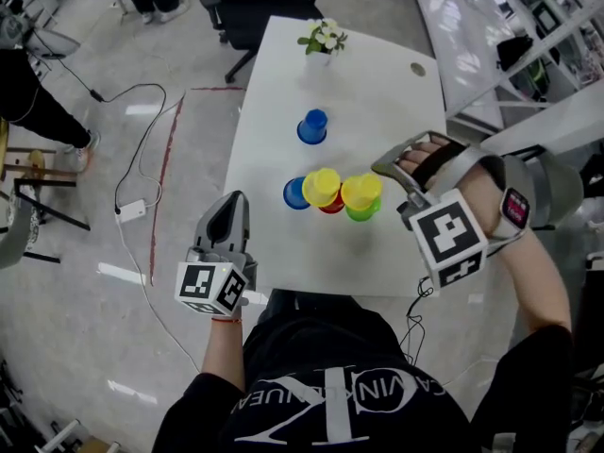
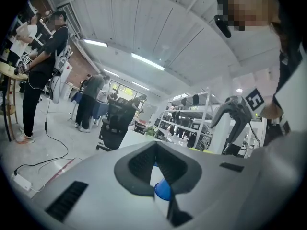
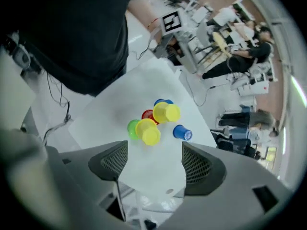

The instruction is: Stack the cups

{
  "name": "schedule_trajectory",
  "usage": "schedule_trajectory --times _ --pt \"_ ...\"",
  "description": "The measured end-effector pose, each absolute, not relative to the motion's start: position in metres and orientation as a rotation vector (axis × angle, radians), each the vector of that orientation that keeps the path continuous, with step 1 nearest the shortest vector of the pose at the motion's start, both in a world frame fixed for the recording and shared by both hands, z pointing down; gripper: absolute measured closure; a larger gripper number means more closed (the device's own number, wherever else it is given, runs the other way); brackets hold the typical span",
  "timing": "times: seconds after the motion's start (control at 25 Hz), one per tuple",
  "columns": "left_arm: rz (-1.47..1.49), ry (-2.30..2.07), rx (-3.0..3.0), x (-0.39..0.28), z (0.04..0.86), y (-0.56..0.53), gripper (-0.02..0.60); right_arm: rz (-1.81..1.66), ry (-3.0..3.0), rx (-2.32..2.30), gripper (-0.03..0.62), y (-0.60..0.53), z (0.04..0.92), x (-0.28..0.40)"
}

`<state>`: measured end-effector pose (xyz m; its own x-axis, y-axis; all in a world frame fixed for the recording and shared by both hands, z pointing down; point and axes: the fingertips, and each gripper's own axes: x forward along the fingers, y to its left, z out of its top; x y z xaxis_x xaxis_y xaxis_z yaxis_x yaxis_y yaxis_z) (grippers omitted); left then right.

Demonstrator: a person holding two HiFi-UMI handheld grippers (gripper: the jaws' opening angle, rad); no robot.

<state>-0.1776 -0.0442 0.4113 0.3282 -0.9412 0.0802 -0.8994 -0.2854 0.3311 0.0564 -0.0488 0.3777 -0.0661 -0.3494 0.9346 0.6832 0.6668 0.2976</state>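
My right gripper gapes wide and empty above the clustered yellow, red, green and blue plastic cups on the white tabletop (another blue plastic cup stands apart); my left gripper is closed, empty.

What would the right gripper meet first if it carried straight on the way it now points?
Probably the bare white table, short of the cups; the right gripper, jaws open, frames only tabletop, though depth is unclear.

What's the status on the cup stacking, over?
Left gripper shut, empty; right gripper open, empty. Two yellow cups on red and green; two blue cups loose. Nothing blocking.
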Motion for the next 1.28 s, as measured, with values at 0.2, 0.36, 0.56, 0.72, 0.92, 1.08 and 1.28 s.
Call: schedule_trajectory --times 0.2,0.36,0.56,0.72,0.92,1.08,1.28 --pt "-0.172 -1.653 2.275 -0.180 0.410 -0.051 0.578 -0.550 -1.954 -0.021 0.313 -0.076 0.319 0.062" --pt "-0.164 -1.667 2.266 -0.183 0.409 -0.060 0.578 -0.154 -2.472 0.321 0.530 -0.120 0.305 0.076" --pt "-0.120 -1.691 2.251 -0.187 0.409 -0.074 0.578 0.181 -2.725 0.561 0.585 -0.167 0.354 0.084" --pt "-0.081 -1.734 2.224 -0.190 0.411 -0.083 0.578 0.278 -2.757 0.480 0.570 -0.188 0.391 0.059" --pt "-0.024 -1.778 2.177 -0.195 0.420 -0.087 0.578 0.349 -2.745 0.295 0.401 -0.213 0.430 0.023" --pt "0.014 -1.803 2.131 -0.196 0.427 -0.089 0.578 0.272 -2.691 0.147 0.327 -0.227 0.464 -0.009" --pt "0.048 -1.833 2.094 -0.197 0.431 -0.087 0.578 0.201 -2.639 0.053 0.275 -0.234 0.497 -0.044"
